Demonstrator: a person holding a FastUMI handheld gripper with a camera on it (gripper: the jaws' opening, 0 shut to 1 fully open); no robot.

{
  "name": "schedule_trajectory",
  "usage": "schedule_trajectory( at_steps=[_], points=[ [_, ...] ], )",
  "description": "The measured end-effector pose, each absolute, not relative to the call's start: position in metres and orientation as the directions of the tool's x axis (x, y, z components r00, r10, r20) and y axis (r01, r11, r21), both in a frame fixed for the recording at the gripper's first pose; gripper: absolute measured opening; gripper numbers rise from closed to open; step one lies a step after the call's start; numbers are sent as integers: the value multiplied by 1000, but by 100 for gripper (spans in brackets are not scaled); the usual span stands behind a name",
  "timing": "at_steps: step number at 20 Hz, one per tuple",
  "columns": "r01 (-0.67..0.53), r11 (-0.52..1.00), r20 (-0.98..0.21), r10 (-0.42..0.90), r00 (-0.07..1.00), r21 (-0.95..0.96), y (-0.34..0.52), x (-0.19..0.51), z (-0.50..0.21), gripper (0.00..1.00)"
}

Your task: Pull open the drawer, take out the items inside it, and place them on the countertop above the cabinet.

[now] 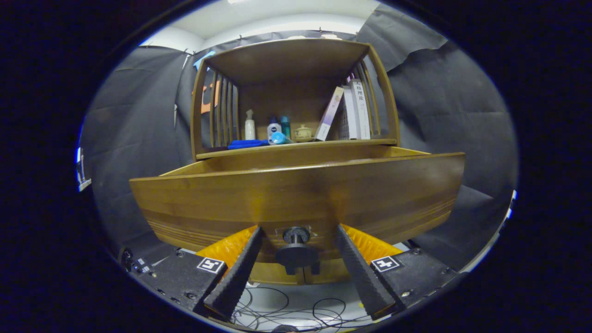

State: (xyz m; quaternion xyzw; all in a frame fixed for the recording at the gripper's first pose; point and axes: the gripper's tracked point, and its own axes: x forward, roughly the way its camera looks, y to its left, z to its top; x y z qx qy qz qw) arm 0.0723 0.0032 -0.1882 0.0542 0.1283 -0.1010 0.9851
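The wooden drawer (296, 194) stands pulled out from the cabinet, its broad front panel close ahead of me. A dark round knob (296, 253) juts from the lower middle of that panel. My gripper (299, 230) is open, its two fingers on either side of the knob with clear gaps, touching nothing. The drawer's inside is hidden behind its front panel. Above it runs the countertop (351, 142), the floor of an open shelf holding a blue cloth (247, 144), a white spray bottle (249, 126), small bottles (274, 128), a blue tube (280, 138) and a small lidded pot (303, 133).
Several books (351, 111) lean at the right of the shelf, whose sides are wooden slats (222, 111). Loose cables (296, 310) lie on the pale floor below the drawer.
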Motion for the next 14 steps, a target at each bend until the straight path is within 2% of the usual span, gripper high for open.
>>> schedule_trajectory(
  at_steps=[14],
  points=[
    [226, 973, -307, -199, 931, 54, -9, 144, -180, 100]
  ],
)
